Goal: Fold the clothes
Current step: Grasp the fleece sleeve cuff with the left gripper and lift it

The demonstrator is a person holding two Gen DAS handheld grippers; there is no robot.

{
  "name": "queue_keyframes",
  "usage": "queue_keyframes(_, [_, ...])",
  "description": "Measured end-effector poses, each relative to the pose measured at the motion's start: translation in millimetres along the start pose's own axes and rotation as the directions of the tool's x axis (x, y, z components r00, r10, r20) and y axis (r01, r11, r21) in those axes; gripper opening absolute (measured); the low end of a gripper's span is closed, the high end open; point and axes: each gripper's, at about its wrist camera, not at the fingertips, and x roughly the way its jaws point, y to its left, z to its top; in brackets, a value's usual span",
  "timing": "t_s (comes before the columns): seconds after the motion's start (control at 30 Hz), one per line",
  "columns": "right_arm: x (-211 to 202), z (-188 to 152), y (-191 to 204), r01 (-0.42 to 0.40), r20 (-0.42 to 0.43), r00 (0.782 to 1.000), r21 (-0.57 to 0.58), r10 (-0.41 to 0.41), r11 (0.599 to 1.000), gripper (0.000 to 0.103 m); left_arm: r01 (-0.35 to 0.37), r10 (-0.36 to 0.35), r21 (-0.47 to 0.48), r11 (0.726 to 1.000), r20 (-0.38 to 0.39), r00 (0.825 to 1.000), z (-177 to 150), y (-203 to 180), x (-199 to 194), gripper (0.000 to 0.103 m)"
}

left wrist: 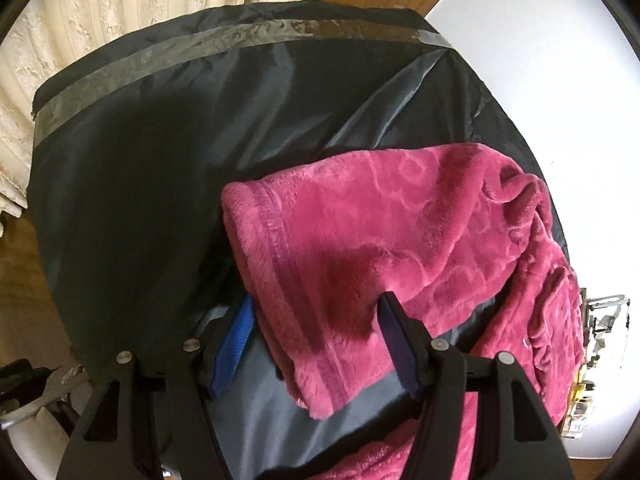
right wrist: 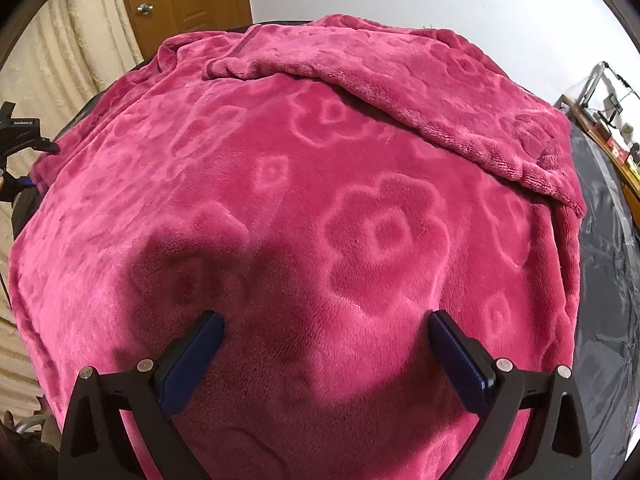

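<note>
The left gripper [left wrist: 316, 312] gapes wide around the pink fleece garment's [left wrist: 400, 240] hem; the right gripper [right wrist: 326, 320] hovers wide above it.

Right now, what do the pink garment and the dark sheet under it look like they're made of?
Pink garment: likely plush fleece, with a fuzzy matte pile and embossed flowers. Dark sheet: looks like thin synthetic, perhaps nylon or polyester, with a slight sheen and fine creases.

A small white label on the black device [right wrist: 20, 130] is too blurred to read.
</note>
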Motion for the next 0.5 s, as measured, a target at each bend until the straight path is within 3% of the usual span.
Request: queue_keyframes(0.5, [-5, -16, -9, 0.013, -0.02, 1.0, 0.023, -0.012, 1.0, 0.103, 0.01, -0.009, 0.029, 1.0, -0.017, 1.0, 14, -10, 17, 0.076])
